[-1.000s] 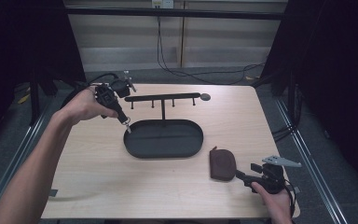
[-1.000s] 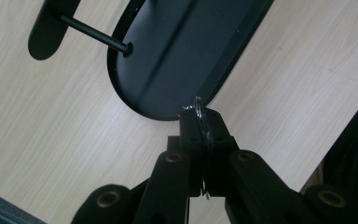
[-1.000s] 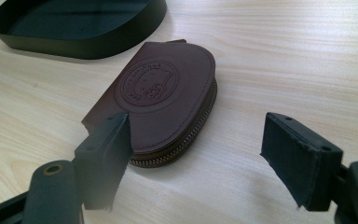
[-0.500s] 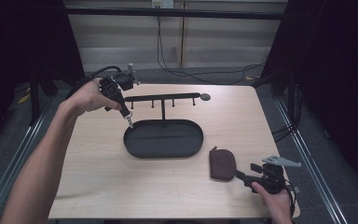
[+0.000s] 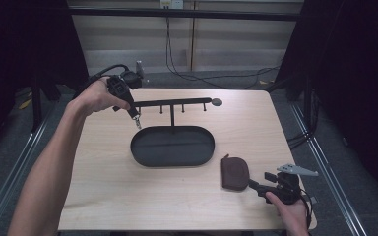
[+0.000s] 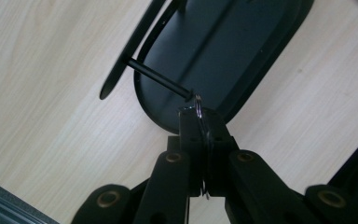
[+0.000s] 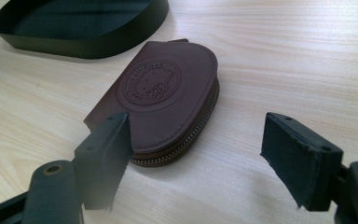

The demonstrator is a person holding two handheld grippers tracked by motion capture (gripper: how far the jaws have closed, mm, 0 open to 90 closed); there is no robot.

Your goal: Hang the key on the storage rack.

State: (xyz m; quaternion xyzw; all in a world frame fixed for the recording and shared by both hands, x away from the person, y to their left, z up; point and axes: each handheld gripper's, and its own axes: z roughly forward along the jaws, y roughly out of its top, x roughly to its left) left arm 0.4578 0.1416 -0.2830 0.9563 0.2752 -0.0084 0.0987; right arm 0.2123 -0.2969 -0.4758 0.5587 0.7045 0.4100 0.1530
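Note:
My left gripper (image 5: 137,120) is shut on a small metal key ring (image 6: 198,103), which hangs just below the left end of the black hook bar (image 5: 172,102). In the left gripper view the ring sits right at the tip of a thin peg (image 6: 158,79), above the black oval tray (image 6: 233,51). Whether ring and peg touch is unclear. My right gripper (image 7: 198,131) rests low at the table's front right, jaws open, just short of a brown leather zip pouch (image 7: 163,93) lying flat. The pouch (image 5: 235,172) is close to the tray's (image 5: 172,147) right end.
The bar stands on a post rising from the tray and carries several short pegs and a round knob (image 5: 217,102) at its right end. Cables trail off the table's back left corner. Bare wood lies to the left of and in front of the tray.
My left hand has carried the key ring a little toward the far side, up to the bar's left end. The right gripper and pouch have stayed put.

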